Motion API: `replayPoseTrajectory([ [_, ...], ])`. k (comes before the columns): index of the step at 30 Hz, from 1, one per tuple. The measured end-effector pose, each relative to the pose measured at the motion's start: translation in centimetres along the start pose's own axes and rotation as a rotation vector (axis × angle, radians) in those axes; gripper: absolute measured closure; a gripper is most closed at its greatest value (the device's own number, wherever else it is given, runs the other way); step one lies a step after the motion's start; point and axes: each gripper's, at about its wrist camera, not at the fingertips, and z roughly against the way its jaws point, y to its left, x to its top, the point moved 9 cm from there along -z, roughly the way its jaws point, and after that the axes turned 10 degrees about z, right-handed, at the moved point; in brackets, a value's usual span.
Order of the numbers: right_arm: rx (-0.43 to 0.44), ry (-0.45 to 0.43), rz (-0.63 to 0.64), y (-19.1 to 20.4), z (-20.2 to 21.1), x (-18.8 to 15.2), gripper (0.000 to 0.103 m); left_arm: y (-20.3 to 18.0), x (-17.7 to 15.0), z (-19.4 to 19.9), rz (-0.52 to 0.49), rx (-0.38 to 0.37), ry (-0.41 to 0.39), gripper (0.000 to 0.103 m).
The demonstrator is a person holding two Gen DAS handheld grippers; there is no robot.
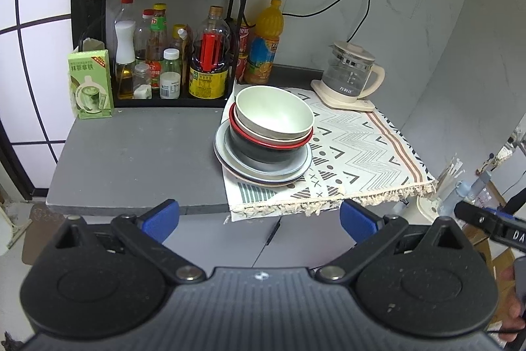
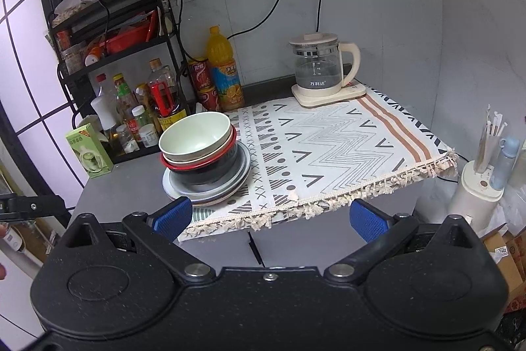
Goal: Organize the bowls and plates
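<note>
Left gripper [image 1: 259, 221], right gripper [image 2: 271, 219]: fingers spread, empty, level, facing dish stack [image 1: 268, 137].

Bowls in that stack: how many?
3 visible, nested on the plates at the cloth's left edge: pale green bowl on top, red-rimmed bowl under it, dark bowl at the bottom. Another could be hidden between them.

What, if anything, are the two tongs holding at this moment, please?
Nothing is held: the left tongs and right tongs are both open, short of the stack of bowls and plates.
</note>
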Motion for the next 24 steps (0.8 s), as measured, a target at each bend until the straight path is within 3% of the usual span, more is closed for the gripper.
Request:
replayPoseTrajectory([
  [24, 0.003, 0.017, 0.008, 0.06, -0.02, -0.19, 0.000, -0.46, -0.57, -0.93, -0.007, -0.002, 0.033, 0.000],
])
